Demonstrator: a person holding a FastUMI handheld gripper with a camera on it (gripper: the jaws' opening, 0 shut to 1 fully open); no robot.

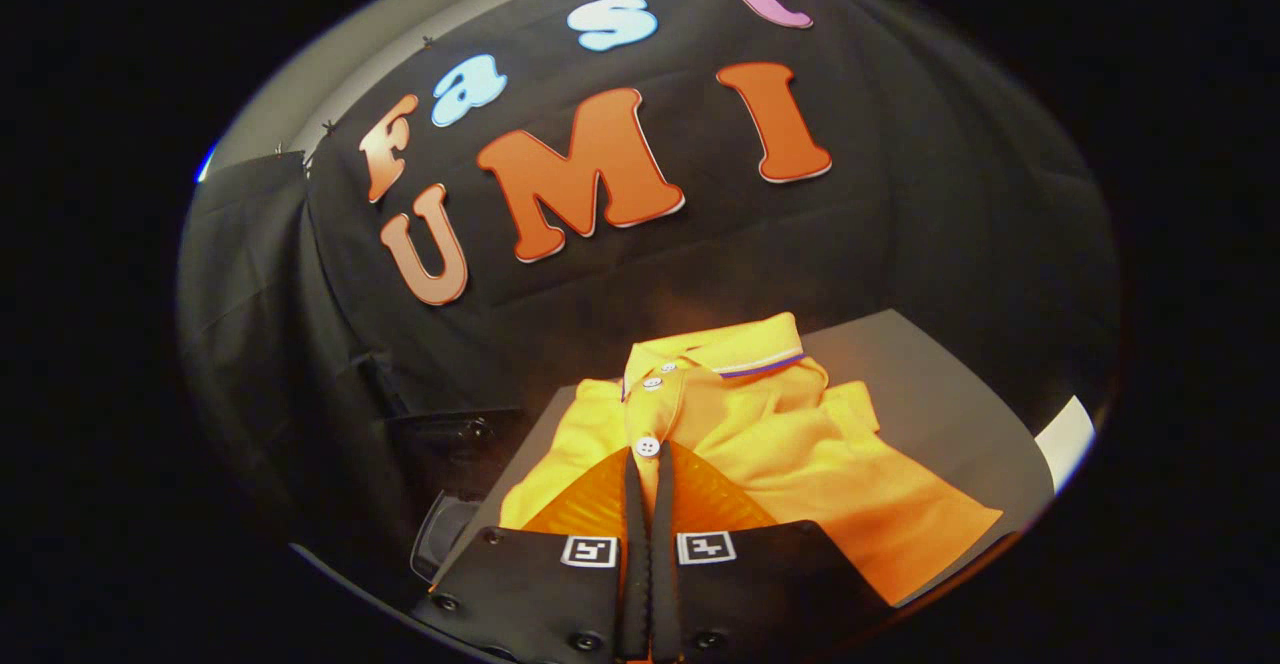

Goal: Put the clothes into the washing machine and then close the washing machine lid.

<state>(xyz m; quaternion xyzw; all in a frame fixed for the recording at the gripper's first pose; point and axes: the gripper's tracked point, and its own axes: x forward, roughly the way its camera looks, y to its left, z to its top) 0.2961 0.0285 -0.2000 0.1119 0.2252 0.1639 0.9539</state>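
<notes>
A yellow-orange polo shirt (800, 454) with white buttons and a striped collar lies spread on a grey tabletop (950, 394). My gripper (647, 456) is shut, its two fingers pressed together on the shirt's button placket just below a white button (648, 446). A thin strip of fabric shows between the fingers. The rest of the shirt spreads beyond the fingers and to their right. A dark machine-like object with a rounded glassy part (445, 534) stands low to the left of the fingers, beside the table's edge; its lid cannot be made out.
The table's left edge (520, 444) runs diagonally close to the fingers. A white patch (1065, 439) sits at the far right corner of the table. Black cloth walls enclose the back and left.
</notes>
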